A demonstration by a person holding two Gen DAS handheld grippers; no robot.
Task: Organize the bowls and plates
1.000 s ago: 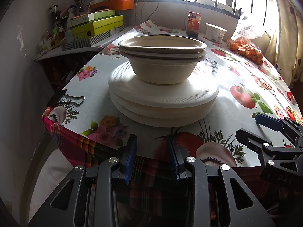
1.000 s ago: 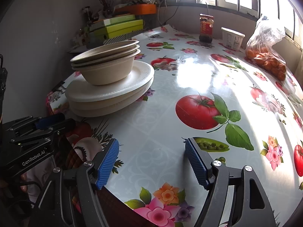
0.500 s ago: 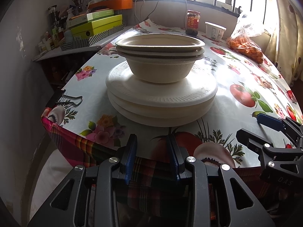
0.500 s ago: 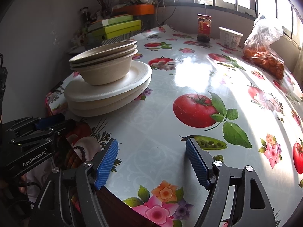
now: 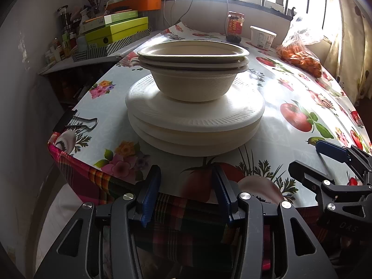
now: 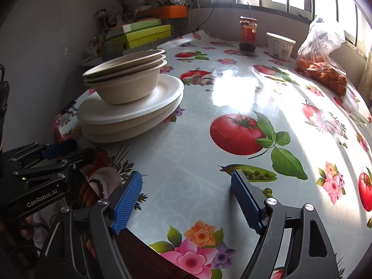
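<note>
Three nested beige bowls (image 5: 193,79) sit on a stack of white plates (image 5: 195,125) near the table's front left corner; the bowls (image 6: 126,79) and plates (image 6: 130,116) also show in the right wrist view. My left gripper (image 5: 186,186) is open and empty, just off the table's front edge, in front of the stack. My right gripper (image 6: 186,200) is open and empty, low over the front edge to the right of the stack. It also shows in the left wrist view (image 5: 325,160). The left gripper also shows in the right wrist view (image 6: 67,148).
A fruit-print oilcloth covers the table (image 6: 232,97). A jar (image 6: 248,33), a white tub (image 6: 280,46) and a bag of oranges (image 6: 323,69) stand at the far side. Green boxes (image 5: 116,31) lie on a shelf at the left. A binder clip (image 5: 74,122) grips the left edge.
Both grippers have eased slightly back and down; the stack sits a little lower in view. Nothing was taken hold of or let go.
</note>
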